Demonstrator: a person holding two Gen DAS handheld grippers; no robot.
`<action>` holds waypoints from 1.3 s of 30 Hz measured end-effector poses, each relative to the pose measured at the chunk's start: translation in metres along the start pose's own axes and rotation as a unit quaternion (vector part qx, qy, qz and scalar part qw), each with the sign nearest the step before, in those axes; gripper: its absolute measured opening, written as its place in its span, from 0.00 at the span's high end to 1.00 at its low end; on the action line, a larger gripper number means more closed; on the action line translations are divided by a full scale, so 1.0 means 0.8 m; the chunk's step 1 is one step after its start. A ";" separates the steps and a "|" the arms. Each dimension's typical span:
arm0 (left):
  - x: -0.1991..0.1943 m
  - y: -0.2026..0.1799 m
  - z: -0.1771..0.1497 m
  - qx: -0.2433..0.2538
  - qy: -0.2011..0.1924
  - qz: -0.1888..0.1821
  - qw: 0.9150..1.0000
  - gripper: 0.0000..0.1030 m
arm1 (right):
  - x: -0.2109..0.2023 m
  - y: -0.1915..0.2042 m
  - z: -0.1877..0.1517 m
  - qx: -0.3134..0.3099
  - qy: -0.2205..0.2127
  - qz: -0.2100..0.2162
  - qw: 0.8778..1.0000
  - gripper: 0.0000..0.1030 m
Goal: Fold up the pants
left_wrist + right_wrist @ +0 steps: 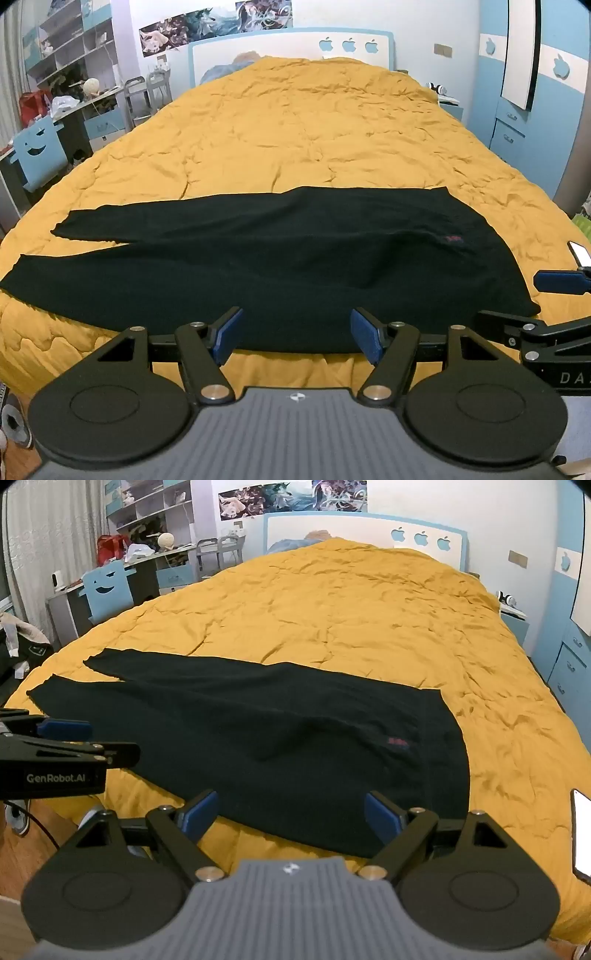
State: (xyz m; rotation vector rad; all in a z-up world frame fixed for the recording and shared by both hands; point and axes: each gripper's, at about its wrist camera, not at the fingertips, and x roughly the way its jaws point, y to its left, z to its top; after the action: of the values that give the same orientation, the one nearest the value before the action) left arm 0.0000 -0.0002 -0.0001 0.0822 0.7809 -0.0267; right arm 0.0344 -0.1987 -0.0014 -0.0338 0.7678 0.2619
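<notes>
Left wrist view: black knit pants spread flat across near end of bed under wrinkled mustard-yellow quilt, legs running left, waistband at right, small red label near waist. Left gripper poised at near edge of pants, jaws wide apart, blue pads on either side of the near hem, nothing held. Right gripper entering from right edge beside waistband corner, only partly in frame. White-lit phone lying on quilt at far right, near the waistband. Open wall shelves at far left, cluttered; contents too small to identify.

Right wrist view: same pants seen from the waist end, both legs angled away to upper left, cuffs apart. Right gripper at near waist edge, jaws wide apart, empty. Left gripper visible side-on at left edge, above the near leg; jaw spacing not readable from this angle. Phone at right edge, screen lit. Shown here only: blue chair with smiling-face cutout at a cluttered table, and pale curtain beyond.
</notes>
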 end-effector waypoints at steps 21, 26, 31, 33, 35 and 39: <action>0.000 0.000 0.000 0.002 -0.005 0.002 1.000 0.25 | -0.004 0.001 -0.001 -0.001 -0.003 -0.001 1.000 0.20; 0.000 0.000 0.000 0.002 -0.005 0.002 1.000 0.25 | -0.004 0.001 -0.001 -0.001 -0.004 -0.001 1.000 0.20; 0.000 0.000 0.000 0.003 -0.007 0.002 1.000 0.25 | -0.004 0.001 -0.001 0.000 -0.004 -0.001 1.000 0.20; 0.000 0.000 0.000 0.002 -0.007 0.003 1.000 0.25 | -0.005 0.001 -0.001 0.000 -0.004 -0.001 1.000 0.20; 0.000 0.000 0.000 0.002 -0.007 0.003 1.000 0.25 | -0.004 0.001 -0.001 0.000 -0.004 -0.001 1.000 0.20; 0.000 -0.001 0.000 0.003 -0.007 0.003 1.000 0.25 | -0.005 0.000 -0.002 0.000 -0.005 -0.002 1.000 0.20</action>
State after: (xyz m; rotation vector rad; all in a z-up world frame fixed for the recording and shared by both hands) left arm -0.0002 -0.0007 -0.0002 0.0891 0.7674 -0.0241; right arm 0.0303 -0.1998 0.0000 -0.0339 0.7584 0.2574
